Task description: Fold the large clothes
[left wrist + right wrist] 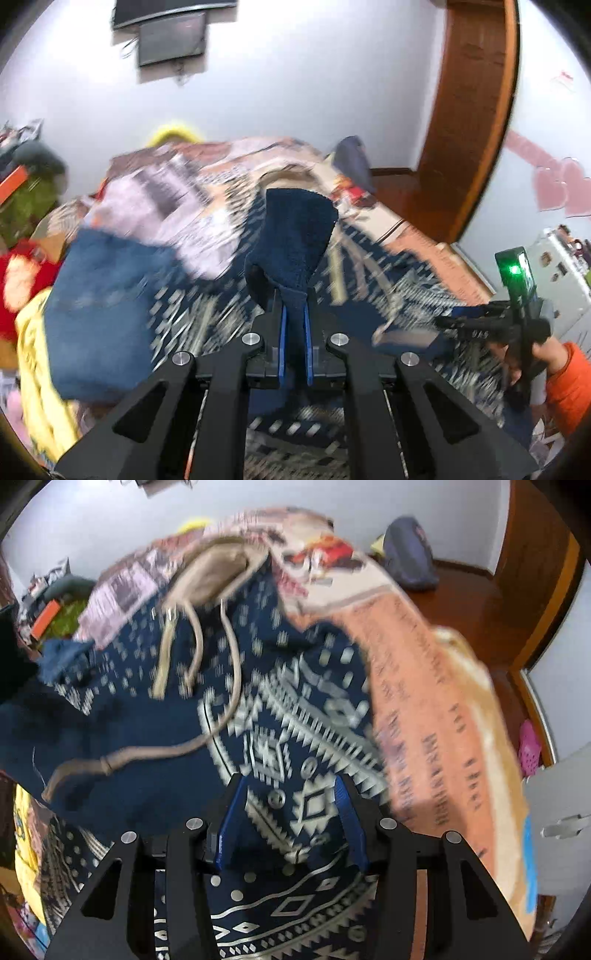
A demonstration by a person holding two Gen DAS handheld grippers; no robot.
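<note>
The navy patterned hoodie (pixel 295 716) lies spread across the bed (pixel 424 686), its white geometric print facing up and its beige hood lining (pixel 218 572) at the far end, with the tan drawstrings (pixel 207 734) trailing toward the near left. I have the left gripper (pixel 294 325) raised above the bed, its jaws pressed together on a dark blue cuff (pixel 295 236) of the hoodie, which stands up out of them. My right gripper (pixel 291 794) hangs low over the printed front, its jaws spread wide with fabric showing between them; I cannot tell whether the blue fingers (pixel 345 812) touch the cloth. In the left wrist view the right gripper (pixel 491 321) sits at the right edge, held by a hand (pixel 543 350) in an orange sleeve. A folded pair of jeans (pixel 99 314) lies on the left of the bed beside yellow and red clothes (pixel 33 325). A dark backpack (pixel 410 554) rests on the wooden floor (pixel 476 602) at the far right. Both views are motion-blurred.
</note>
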